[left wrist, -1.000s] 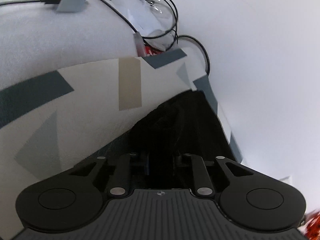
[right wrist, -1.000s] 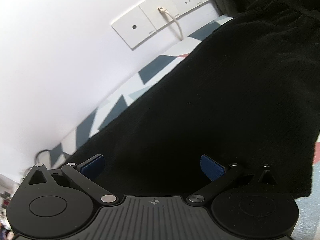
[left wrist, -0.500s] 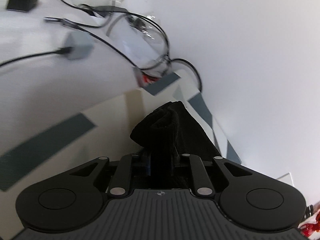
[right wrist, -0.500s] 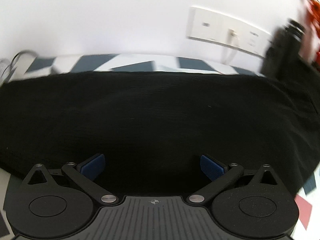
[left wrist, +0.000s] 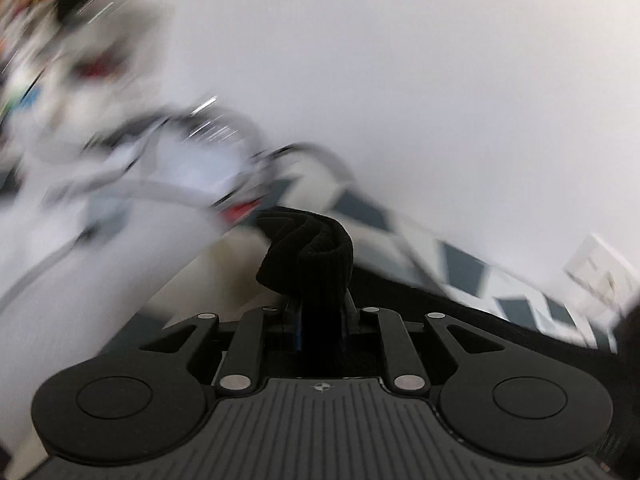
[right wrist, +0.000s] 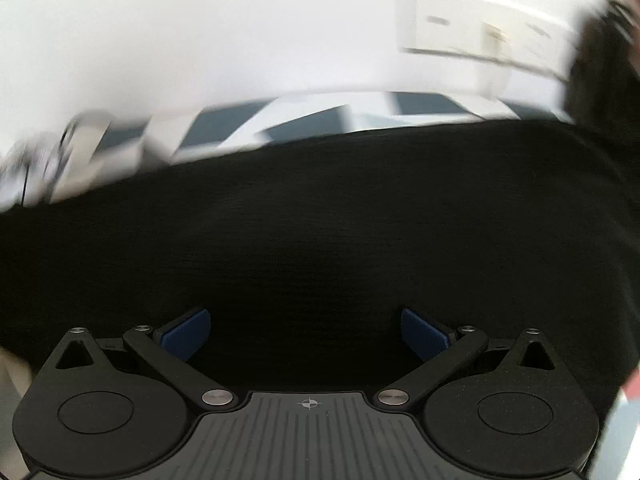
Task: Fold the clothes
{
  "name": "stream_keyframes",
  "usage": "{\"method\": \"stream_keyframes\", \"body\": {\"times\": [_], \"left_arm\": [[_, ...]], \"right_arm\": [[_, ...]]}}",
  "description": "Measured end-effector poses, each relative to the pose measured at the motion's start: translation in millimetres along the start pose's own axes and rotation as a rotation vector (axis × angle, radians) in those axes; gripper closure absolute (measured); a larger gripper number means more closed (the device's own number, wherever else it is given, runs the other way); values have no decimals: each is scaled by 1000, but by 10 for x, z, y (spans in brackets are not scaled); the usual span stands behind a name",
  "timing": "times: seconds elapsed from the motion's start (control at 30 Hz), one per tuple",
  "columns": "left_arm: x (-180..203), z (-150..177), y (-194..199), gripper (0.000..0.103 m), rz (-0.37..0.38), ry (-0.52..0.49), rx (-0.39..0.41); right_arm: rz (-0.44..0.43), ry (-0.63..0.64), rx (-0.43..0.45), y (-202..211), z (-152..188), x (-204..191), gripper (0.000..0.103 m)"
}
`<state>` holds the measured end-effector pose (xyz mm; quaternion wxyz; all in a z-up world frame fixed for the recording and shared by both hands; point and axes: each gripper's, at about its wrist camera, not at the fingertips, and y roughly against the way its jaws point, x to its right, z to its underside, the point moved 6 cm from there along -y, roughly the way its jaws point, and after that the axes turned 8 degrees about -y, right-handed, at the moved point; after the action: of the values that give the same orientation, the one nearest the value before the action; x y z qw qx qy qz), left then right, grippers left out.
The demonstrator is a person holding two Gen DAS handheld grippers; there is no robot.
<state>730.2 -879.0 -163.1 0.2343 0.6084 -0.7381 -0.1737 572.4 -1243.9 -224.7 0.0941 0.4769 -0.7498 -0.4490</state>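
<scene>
A black knit garment (right wrist: 320, 232) lies spread over a tablecloth with grey and white shapes (right wrist: 304, 120). In the left wrist view, my left gripper (left wrist: 319, 316) is shut on a bunched black cuff or corner of the garment (left wrist: 310, 252), which sticks up between the jaws, lifted above the cloth. In the right wrist view, my right gripper (right wrist: 306, 330) is open, its blue pads (right wrist: 186, 332) wide apart just over the flat black fabric, with nothing between them.
A white wall (left wrist: 440, 80) rises behind the table, with a row of sockets (right wrist: 480, 28). Blurred cables and white clutter (left wrist: 168, 168) sit at the far left of the table. A dark shape (right wrist: 600, 60) stands at the right edge.
My left gripper has risen and swung, pulling the pinched black fabric up off the cloth; the view is motion blurred. My right gripper stayed open and turned square to the wall.
</scene>
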Motion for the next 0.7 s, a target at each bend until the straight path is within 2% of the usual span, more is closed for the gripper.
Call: {"method": "stream_keyframes", "body": {"times": [0.13,0.3,0.4,0.5,0.57,0.7], "left_arm": [[894,-75,-14,87,131,-182,35],[2037,-80,-45,87,309,-372,63],[2726,238,-123,87,431,-437,15],[3349,727,-216,87,533,-541,-78],[3626,1061,-285,87,535,-625,-141],[3707,1257,-328,87,520,-659,-167]], "right_arm": [[34,-217,66,196,-418,762,1],[94,-406,147,438,-783,1751,1],[110,-494,179,561,-892,2244,1],[90,-553,174,658,-859,2598,1],[65,-592,161,693,-818,2777,1],[-39,-649,120,729,-741,2972,1]]}}
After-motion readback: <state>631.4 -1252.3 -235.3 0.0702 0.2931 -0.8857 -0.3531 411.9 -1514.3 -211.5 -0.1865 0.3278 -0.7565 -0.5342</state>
